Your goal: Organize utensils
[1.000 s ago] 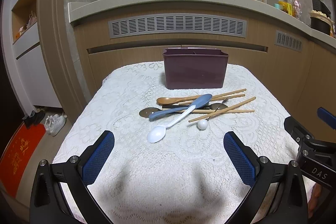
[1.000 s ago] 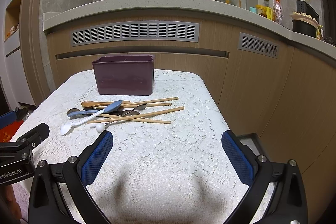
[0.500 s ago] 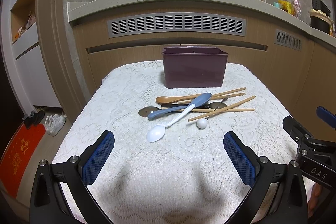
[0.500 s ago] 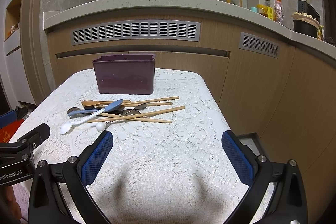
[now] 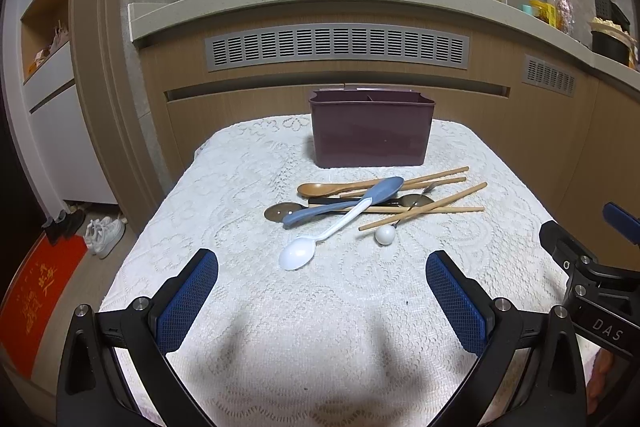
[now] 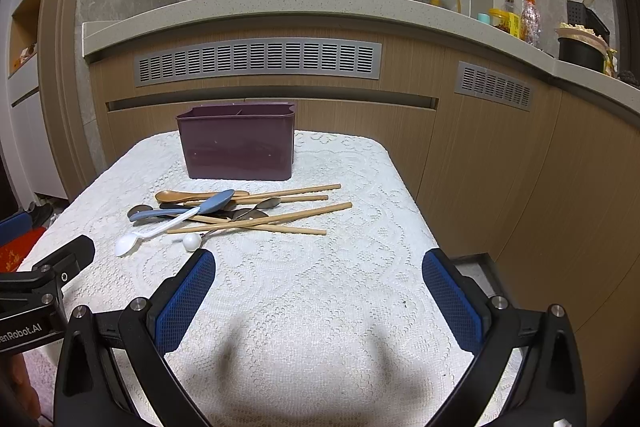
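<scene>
1. Near the table's far edge sits our dark purple plastic utensil bin [image 5: 371,133], empty-looking.
2. Mid-table, the white plastic spoon [image 5: 316,241] and wooden chopsticks [image 5: 424,211] lie heaped, unsorted.
3. Our left gripper [image 5: 322,301] and right gripper [image 6: 318,301] hover spread wide, holding nothing, probably ready for a first pick.

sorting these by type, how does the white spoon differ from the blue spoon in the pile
The white spoon is slimmer, with a thin handle; the blue spoon is broader and flatter. The white spoon's bowl lies clear of the pile, nearest the grippers; the blue spoon's bowl sits within the pile, pointing toward the purple holder. The white handle crosses over the blue one. Both lie flat on the lace tablecloth, ungrasped.
</scene>
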{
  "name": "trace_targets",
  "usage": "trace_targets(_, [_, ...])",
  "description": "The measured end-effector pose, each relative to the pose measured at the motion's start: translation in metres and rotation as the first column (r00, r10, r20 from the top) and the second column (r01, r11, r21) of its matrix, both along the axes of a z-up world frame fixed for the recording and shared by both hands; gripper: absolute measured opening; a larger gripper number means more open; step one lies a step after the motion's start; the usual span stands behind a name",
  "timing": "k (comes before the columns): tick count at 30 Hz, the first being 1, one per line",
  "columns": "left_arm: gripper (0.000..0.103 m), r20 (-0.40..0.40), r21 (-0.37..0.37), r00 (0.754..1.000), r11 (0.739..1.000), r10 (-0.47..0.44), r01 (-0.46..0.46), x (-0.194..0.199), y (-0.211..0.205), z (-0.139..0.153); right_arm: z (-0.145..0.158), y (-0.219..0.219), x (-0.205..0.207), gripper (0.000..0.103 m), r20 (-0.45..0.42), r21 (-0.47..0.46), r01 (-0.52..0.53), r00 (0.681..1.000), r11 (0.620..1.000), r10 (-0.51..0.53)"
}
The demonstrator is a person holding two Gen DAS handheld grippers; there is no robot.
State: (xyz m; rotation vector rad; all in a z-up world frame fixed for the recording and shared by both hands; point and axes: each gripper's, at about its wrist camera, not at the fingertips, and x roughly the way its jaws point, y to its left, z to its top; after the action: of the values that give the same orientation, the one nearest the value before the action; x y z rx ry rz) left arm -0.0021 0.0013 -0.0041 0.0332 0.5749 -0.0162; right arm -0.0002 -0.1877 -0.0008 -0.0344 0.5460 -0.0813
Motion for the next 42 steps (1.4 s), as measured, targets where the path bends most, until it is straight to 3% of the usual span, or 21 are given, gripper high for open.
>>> trace_targets(32, [0.103, -0.019, -0.024, 1.000, 1.000, -0.004, 0.004, 0.008, 0.005, 0.000, -0.002, -0.001, 0.006, 0.103, 0.000, -0.009, 0.001, 1.000, 1.000, -0.001])
trace_targets(38, [0.103, -0.004, 0.001, 0.999, 0.999, -0.055, 0.055, 0.037, 0.007, -0.001, 0.001, -0.002, 0.031, 0.103, 0.000, -0.041, -0.013, 1.000, 0.999, 0.013])
trace_targets(42, [0.102, -0.066, -0.014, 0.988, 0.991, -0.137, 0.136, 0.072, 0.008, -0.009, -0.002, 0.001, 0.062, 0.103, -0.028, -0.039, -0.049, 0.998, 0.998, 0.047])
